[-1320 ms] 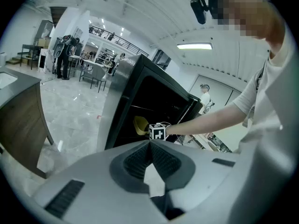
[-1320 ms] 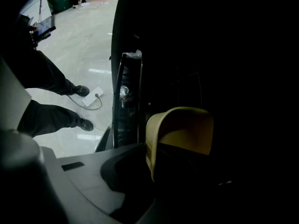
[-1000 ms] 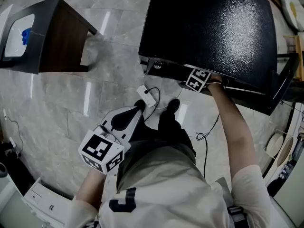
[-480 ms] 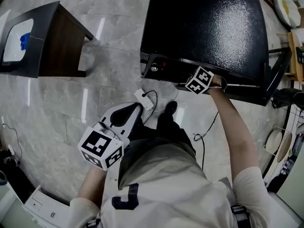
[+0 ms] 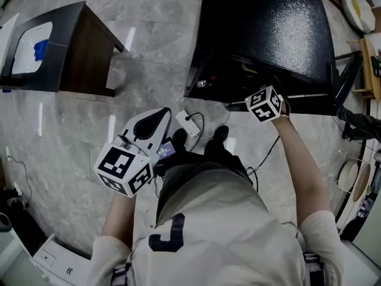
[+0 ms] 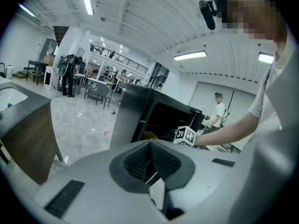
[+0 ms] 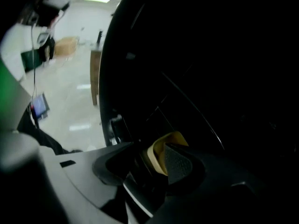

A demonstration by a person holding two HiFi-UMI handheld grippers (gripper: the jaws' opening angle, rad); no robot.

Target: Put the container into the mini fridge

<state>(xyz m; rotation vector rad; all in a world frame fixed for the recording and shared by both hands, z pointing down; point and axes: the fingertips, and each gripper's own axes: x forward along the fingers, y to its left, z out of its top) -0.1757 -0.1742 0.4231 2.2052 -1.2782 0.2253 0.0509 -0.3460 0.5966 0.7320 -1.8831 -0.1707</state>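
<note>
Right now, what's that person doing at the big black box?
A person is putting a yellow container into the black mini fridge. The right gripper reaches into the open fridge; its jaws have just opened, and the container shows between them, not gripped. The left gripper hangs shut and empty in front of the person.

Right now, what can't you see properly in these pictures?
- Inside of the black mini fridge: head view, its own top covers it; right gripper view is too dark.
- Yellow round container: right gripper view, dim, blurred, part behind one jaw. It shows between the right gripper's jaws, which have just been opening; what it rests on is unclear.
- Small blue thing on the white tray: head view, too small to name.
</note>
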